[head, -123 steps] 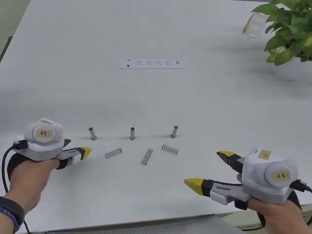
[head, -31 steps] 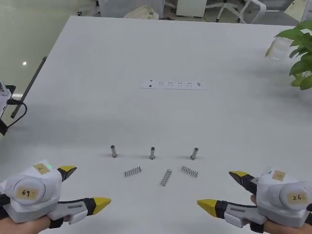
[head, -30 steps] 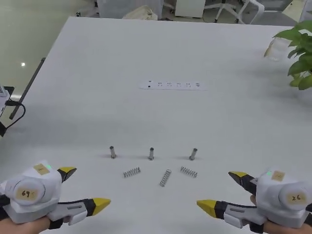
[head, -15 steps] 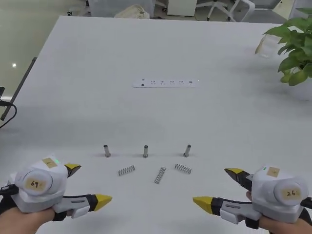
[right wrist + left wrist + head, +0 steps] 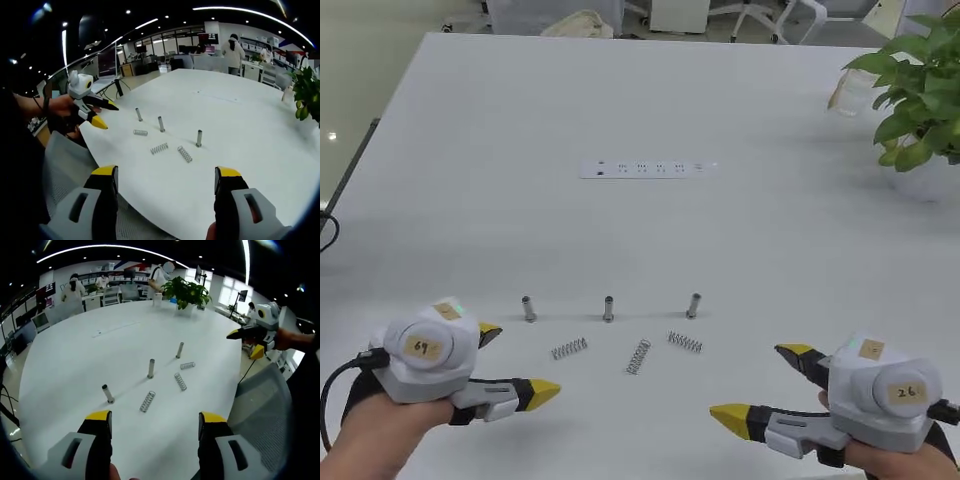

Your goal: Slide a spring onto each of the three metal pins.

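Springs (image 5: 638, 356): unmoved, all three loose on the table (image 5: 620, 230) just in front of the pins (image 5: 608, 307); only the left gripper (image 5: 518, 360) seems to have crept nearer, though the head camera shifted too.
Pins: upright, bare, nothing threaded yet.
Left gripper: jaws apart, empty, near the pins' left end.
Right gripper (image 5: 758, 381): jaws apart, empty, well right of the pins.

Over the last second the left tongs (image 5: 519, 360) edged forward and to the right above the worktop (image 5: 770, 230). Their nearer yellow tip ended closer to the leftmost spring (image 5: 569, 347) than before.
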The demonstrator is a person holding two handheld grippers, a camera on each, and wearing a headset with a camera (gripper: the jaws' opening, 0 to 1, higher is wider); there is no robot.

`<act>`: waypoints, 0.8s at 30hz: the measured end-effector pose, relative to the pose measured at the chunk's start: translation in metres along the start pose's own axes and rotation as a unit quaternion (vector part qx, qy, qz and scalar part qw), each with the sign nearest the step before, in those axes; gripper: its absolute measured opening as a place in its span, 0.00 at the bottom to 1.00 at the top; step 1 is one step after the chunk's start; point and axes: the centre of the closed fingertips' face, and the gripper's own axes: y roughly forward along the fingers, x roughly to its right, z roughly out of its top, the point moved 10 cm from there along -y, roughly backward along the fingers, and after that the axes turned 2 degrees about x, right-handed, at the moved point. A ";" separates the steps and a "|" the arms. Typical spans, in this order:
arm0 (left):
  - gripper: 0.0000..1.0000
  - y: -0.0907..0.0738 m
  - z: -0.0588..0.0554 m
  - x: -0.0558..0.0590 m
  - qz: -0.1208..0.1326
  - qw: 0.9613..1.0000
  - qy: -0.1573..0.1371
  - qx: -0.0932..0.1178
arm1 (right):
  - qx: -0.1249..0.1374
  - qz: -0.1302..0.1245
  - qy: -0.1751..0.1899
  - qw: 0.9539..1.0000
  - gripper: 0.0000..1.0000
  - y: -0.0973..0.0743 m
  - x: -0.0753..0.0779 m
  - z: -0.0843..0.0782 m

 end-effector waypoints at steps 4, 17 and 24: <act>0.63 0.009 -0.003 -0.001 -0.007 1.000 0.000 -0.008 | 0.001 -0.002 0.001 1.000 0.78 -0.001 0.000 0.000; 0.50 0.029 -0.015 -0.012 -0.005 0.999 -0.004 -0.034 | 0.003 0.000 0.004 1.000 0.77 -0.005 -0.006 -0.005; 0.43 0.041 -0.016 -0.015 -0.002 0.999 -0.010 -0.040 | -0.001 0.001 0.005 1.000 0.77 -0.006 -0.007 -0.008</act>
